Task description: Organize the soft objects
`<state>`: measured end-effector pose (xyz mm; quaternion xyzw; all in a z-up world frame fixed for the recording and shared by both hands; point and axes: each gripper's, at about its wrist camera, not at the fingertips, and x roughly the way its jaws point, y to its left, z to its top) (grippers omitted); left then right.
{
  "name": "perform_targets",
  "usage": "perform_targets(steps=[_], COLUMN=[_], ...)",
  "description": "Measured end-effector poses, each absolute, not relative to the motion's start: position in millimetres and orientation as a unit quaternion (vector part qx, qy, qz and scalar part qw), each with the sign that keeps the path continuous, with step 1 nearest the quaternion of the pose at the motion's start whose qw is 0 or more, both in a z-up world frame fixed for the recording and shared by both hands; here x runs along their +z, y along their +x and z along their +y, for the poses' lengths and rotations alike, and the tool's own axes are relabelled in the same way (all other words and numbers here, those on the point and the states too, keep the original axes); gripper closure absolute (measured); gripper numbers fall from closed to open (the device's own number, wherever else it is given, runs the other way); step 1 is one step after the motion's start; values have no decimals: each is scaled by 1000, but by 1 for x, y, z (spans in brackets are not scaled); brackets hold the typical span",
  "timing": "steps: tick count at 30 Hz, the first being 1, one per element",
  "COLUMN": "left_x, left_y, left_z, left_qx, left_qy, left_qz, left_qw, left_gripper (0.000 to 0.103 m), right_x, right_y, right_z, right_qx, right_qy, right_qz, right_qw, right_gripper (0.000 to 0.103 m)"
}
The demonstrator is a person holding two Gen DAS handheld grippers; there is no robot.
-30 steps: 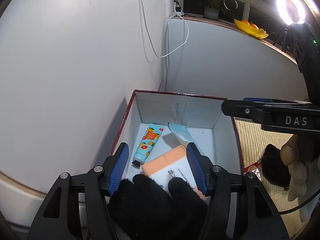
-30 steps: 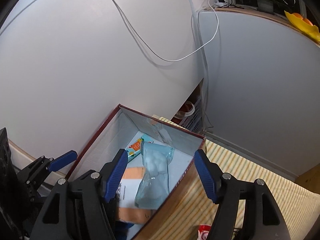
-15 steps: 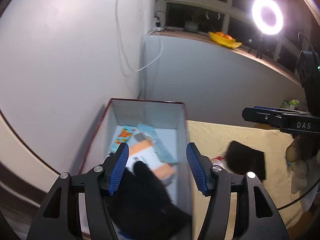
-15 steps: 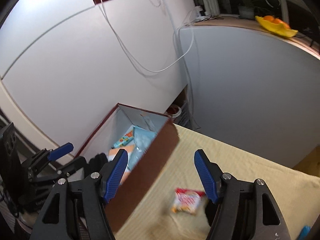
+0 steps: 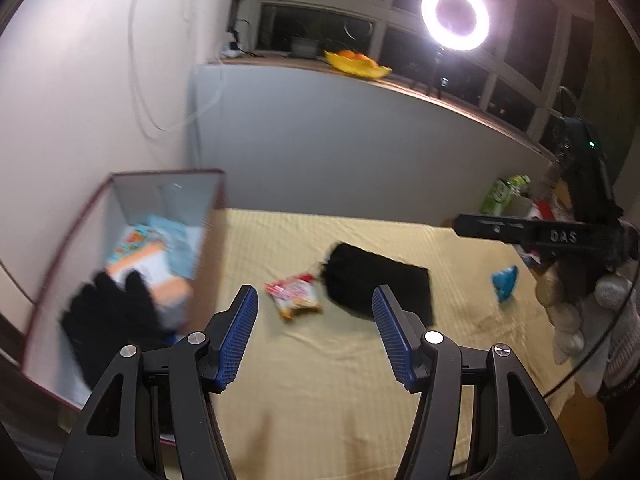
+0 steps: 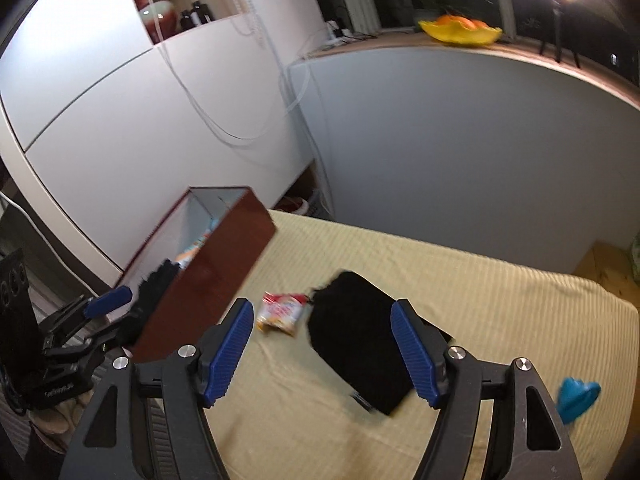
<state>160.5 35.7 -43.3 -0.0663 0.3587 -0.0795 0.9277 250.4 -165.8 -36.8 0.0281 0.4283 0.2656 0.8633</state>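
My left gripper (image 5: 314, 312) hangs open and empty over the yellow striped cloth (image 5: 360, 380), just right of the red-brown box (image 5: 208, 264). In the box lie a black glove (image 5: 108, 312), an orange packet (image 5: 160, 280) and a pale blue pack (image 5: 180, 248). On the cloth ahead lie a red-and-white snack packet (image 5: 294, 294), a black cloth (image 5: 380, 284) and a small blue object (image 5: 505, 280). My right gripper (image 6: 322, 320) is open and empty above the black cloth (image 6: 356, 340), with the snack packet (image 6: 280, 312) to its left. The picture is blurred by motion.
The box (image 6: 208, 276) stands at the cloth's left end against white cabinet panels. A grey wall with a window ledge, a yellow fruit bowl (image 5: 356, 64) and a ring light (image 5: 454, 14) runs behind. The blue object (image 6: 576, 396) lies far right. A gloved hand (image 5: 580, 300) holds the right gripper (image 5: 472, 224).
Both grippers have drawn back from the box and swung right over the cloth. The black glove and the pale blue pack stay in the box. Snack packet and black cloth came into view.
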Motion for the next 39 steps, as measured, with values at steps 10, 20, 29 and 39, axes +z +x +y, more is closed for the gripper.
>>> perform_targets(steps=[10, 20, 29, 39], left_x=[-98, -134, -150, -167], left_y=[173, 204, 220, 232], left_z=[-12, -34, -39, -40], left_qx=[-103, -101, -98, -107], left_qy=[-121, -142, -145, -160], left_qz=[406, 442, 460, 477], left_qw=[900, 880, 870, 858], left_gripper=[44, 44, 44, 44], right_x=[-83, -138, -151, -169], right_y=[284, 333, 354, 356], right_z=[-189, -187, -178, -169], right_qx=[282, 296, 317, 325], right_qy=[27, 53, 56, 84], right_qz=[473, 516, 529, 556], right_qw=[835, 802, 785, 760], right_gripper=[35, 35, 35, 35])
